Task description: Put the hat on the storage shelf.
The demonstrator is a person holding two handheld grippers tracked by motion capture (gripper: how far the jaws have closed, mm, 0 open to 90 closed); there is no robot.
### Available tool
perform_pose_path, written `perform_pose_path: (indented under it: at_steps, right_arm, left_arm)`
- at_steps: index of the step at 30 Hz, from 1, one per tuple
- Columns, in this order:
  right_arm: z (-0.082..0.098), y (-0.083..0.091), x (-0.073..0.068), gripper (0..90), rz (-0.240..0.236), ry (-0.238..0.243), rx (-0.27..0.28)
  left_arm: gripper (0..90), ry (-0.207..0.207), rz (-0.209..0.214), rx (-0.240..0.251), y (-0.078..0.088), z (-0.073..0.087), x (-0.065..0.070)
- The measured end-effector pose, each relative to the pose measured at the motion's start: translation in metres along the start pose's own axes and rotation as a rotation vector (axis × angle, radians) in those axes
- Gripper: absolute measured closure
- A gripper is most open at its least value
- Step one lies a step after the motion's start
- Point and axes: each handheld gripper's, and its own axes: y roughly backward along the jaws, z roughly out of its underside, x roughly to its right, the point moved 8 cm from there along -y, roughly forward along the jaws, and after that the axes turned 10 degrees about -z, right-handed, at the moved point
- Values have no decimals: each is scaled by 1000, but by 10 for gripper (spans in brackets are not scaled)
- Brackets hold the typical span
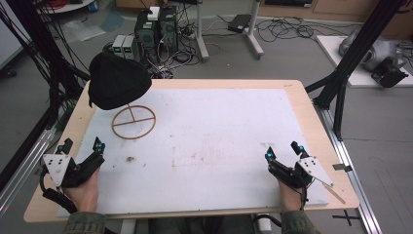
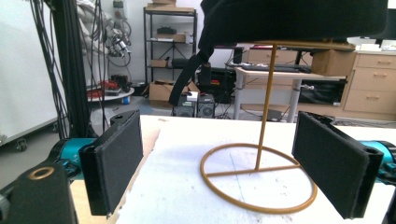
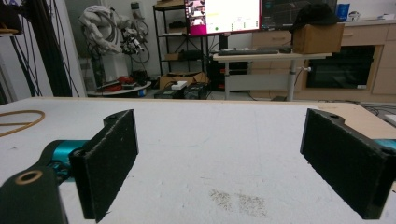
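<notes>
Biggest worry here is that stand: a thin gold wire ring with one skinny post, and the black cap perched on top looks much wider than the post under it. It sits near the far left corner of the tabletop, and the left claw is at the near left edge, aimed straight at it, jaws spread wide and holding nothing. In the left gripper view the post lines up between the pads, so my guess is that a low reach would knock the post or ring before touching the cap, and the whole thing would tip or skate across the white sheet. Pinching the soft crown could also just drag the stand along if the cap snags on the top hoop. The strap hanging off the cap's side might catch a jaw too. The right claw is released as well, empty, resting at the near right edge, well apart from everything, so it isn't steadying the base. As for writing: nothing I can read. No logo on the cap from here, and the monitor text in the right gripper view is too small and blurry.
</notes>
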Motion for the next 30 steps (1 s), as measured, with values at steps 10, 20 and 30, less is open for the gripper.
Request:
perform_pose_path:
  at_steps: [10,20,30]
  right_arm:
    - [0,-1,0,104,-5,-1,-2]
    - [2,-2,0,105,-8,-5,-8]
    - [2,-3,-2,105,-15,-13,-12]
  left_arm:
    - [146,22,-13,-19,10,15,-7]
    - [146,12,-15,-26,8,19,-10]
    - [154,9,-16,-46,8,22,-9]
